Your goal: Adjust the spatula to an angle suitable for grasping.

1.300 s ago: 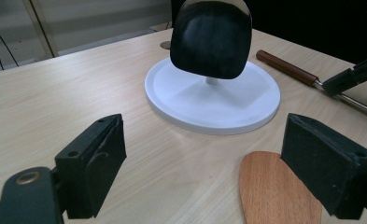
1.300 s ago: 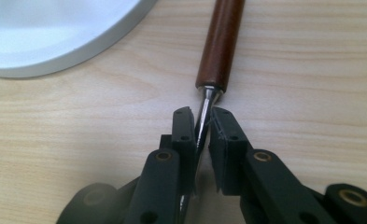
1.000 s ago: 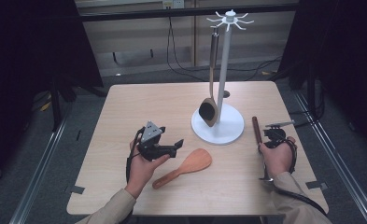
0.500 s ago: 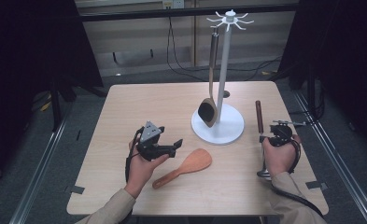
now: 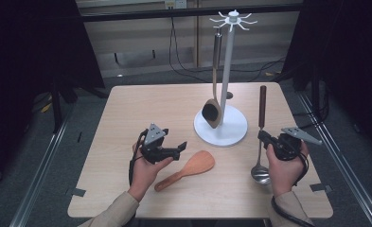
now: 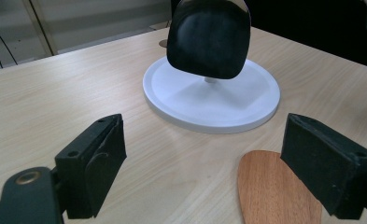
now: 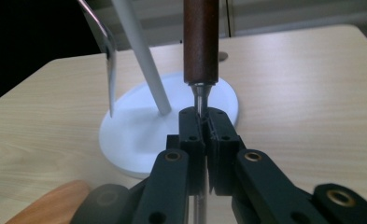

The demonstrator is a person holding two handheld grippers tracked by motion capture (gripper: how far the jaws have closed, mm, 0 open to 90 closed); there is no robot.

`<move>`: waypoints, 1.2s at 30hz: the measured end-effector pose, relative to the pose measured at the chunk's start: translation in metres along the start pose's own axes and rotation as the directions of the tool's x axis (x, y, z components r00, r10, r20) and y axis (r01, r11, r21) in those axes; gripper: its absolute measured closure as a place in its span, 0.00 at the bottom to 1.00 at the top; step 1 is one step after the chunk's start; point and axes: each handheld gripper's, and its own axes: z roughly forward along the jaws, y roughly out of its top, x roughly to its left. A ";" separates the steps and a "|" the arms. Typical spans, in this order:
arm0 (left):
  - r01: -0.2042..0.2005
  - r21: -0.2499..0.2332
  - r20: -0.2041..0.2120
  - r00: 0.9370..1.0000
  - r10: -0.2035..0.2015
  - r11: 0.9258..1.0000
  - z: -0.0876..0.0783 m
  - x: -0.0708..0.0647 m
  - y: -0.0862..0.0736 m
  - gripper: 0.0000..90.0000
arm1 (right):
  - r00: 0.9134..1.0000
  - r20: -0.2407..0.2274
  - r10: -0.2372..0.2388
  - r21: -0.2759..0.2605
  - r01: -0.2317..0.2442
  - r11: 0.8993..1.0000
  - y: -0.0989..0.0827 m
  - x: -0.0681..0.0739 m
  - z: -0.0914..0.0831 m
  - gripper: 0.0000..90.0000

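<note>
One ladle point(image 5: 261, 142) is in hand at the lower right of the high view; the right gripper point(image 5: 269, 141) has its jaws clamped together on the thin metal shaft just below the dark wooden handle, which points toward the top of the frame, while the steel bowl lies at the lower end beside the person's right hand point(image 5: 284, 168); in the right gripper view the shaft runs between the pressed pads and the brown handle rises at top centre.

The left gripper point(image 5: 179, 147), at lower centre-left of the high view, has its jaws standing wide apart with nothing between them; it sits in the left hand point(image 5: 146, 168).

One wooden rice paddle point(image 5: 186, 170) lies flat on the one wooden table point(image 5: 141, 109), just right of the left gripper; its blade shows at the lower right of the left gripper view.

One white utensil stand point(image 5: 221, 127) rises at centre right, its round base on the table; one dark-bowled spoon point(image 5: 212, 112) hangs from its hooks, two utensils off the stand.
</note>
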 end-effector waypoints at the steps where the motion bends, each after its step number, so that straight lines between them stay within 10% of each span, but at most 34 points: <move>1: 0.001 -0.005 0.007 1.000 -0.001 1.000 0.001 0.000 0.000 0.15 | 1.000 -0.006 -0.012 -0.017 0.012 1.000 0.001 0.004 -0.001 0.96; 17: 0.009 -0.010 0.000 1.000 -0.009 1.000 -0.001 0.003 -0.002 0.15 | 0.984 0.000 -0.179 -0.164 0.176 0.971 0.025 0.054 -0.009 0.96; 36: 0.012 0.000 0.011 1.000 -0.012 1.000 0.001 0.004 -0.003 0.15 | 0.968 -0.014 -0.250 -0.281 0.236 0.930 0.070 0.085 -0.025 0.96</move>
